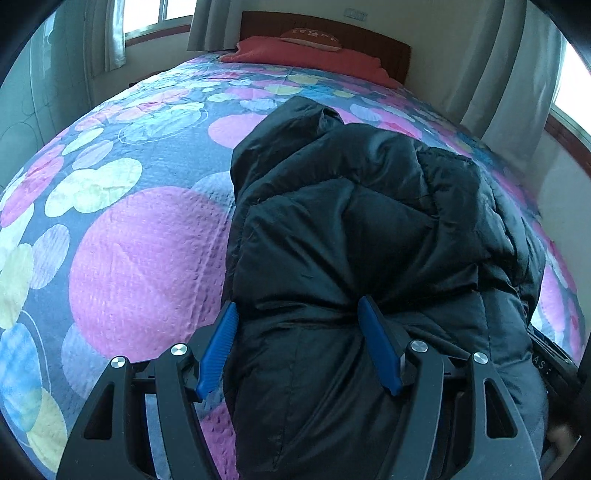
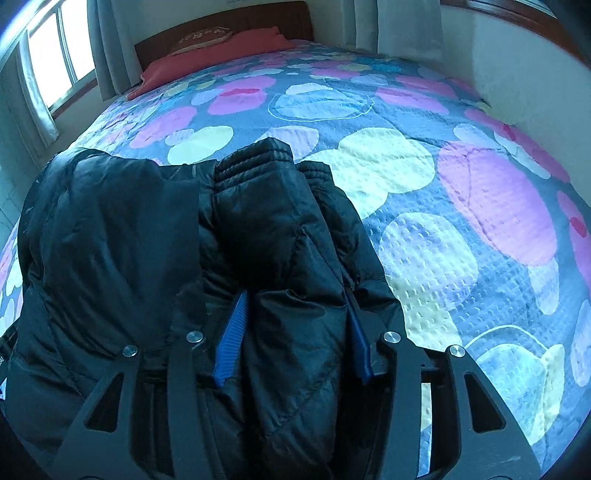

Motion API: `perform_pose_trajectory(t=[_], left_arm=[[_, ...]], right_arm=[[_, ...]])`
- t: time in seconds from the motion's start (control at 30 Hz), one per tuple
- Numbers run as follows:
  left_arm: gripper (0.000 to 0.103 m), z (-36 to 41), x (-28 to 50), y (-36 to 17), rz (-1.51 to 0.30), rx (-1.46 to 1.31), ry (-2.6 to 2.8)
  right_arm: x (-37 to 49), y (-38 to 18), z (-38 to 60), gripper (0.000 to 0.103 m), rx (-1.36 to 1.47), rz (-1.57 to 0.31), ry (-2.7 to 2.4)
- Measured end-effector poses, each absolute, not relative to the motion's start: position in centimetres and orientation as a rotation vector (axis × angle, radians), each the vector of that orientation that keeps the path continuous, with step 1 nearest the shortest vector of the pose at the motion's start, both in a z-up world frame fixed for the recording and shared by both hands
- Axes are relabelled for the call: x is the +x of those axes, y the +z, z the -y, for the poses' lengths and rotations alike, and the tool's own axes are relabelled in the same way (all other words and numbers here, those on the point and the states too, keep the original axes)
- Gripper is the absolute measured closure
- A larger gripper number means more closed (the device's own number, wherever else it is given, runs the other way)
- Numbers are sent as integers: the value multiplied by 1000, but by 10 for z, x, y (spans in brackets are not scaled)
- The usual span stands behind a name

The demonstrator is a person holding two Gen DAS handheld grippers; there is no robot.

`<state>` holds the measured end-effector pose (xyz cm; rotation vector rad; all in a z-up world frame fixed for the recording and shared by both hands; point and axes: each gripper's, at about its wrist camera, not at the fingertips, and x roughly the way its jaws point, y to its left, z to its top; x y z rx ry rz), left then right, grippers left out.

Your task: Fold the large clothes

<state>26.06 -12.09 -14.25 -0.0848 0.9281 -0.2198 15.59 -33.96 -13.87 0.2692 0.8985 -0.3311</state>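
A black puffer jacket [image 1: 369, 229] lies folded on a bed with a floral bedspread [image 1: 140, 251]. My left gripper [image 1: 299, 314] has its blue pads [image 1: 221, 347] pressed on either side of a thick bunch of the jacket's near edge. In the right wrist view the same jacket [image 2: 110, 236] shows with its ribbed cuff [image 2: 255, 158] on top. My right gripper [image 2: 295, 306] is closed on another thick fold of the jacket, its blue pads [image 2: 231, 336] squeezing the padding. Both grips are at the jacket's near side.
A red pillow [image 1: 310, 55] and a wooden headboard [image 1: 369, 33] are at the far end of the bed. Curtains [image 1: 524, 62] and windows line the walls. Bare bedspread [image 2: 461, 206] stretches to the right of the jacket.
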Motion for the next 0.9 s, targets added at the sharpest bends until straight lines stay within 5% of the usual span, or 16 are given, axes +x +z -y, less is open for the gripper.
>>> perform_pose_trajectory(t=[0.9], left_arm=[[36, 116, 258, -140, -920, -88, -216]], right_arm=[[149, -135, 341, 53, 279, -867, -326]])
